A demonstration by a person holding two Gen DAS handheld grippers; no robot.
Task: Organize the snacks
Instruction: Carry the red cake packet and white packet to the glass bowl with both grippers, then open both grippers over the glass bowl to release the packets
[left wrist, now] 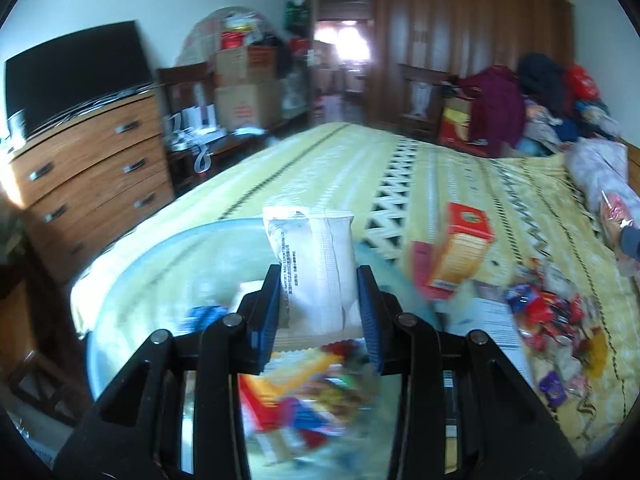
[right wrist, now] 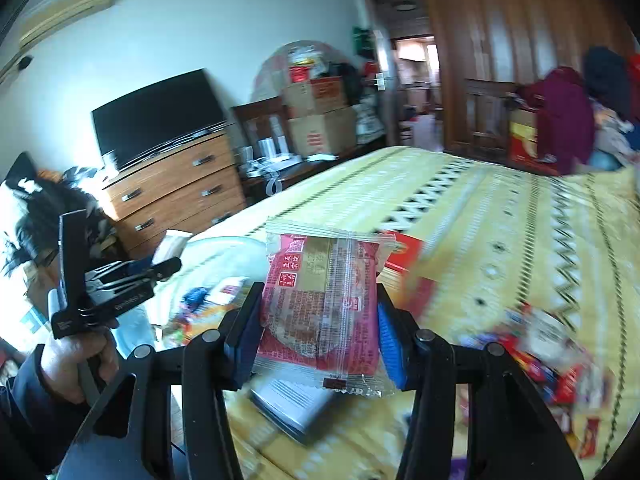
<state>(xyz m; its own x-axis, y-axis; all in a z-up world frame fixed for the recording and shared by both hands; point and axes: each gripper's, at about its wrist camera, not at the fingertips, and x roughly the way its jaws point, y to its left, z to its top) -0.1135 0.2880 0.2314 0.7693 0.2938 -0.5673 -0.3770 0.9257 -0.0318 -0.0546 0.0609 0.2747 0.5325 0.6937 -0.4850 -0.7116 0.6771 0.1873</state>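
We are working on a big bed with a yellow cover, and it holds all the snacks we need to sort. On the bed sits a wide, see-through tub, and we think this is where the snacks should go, because some bright packets already lie inside it. Next to the tub is an orange box, and farther right is a loose pile of small candies not sorted yet. Our left tongs are partly closed and pinch a white packet by its two sides, holding it up over the tub, so it looks ready to drop in. Our right tongs are also partly closed and pinch a pink packet the same way, up in the air above the bed, near the tub. We hold each packet by its sides so it does not slip out.
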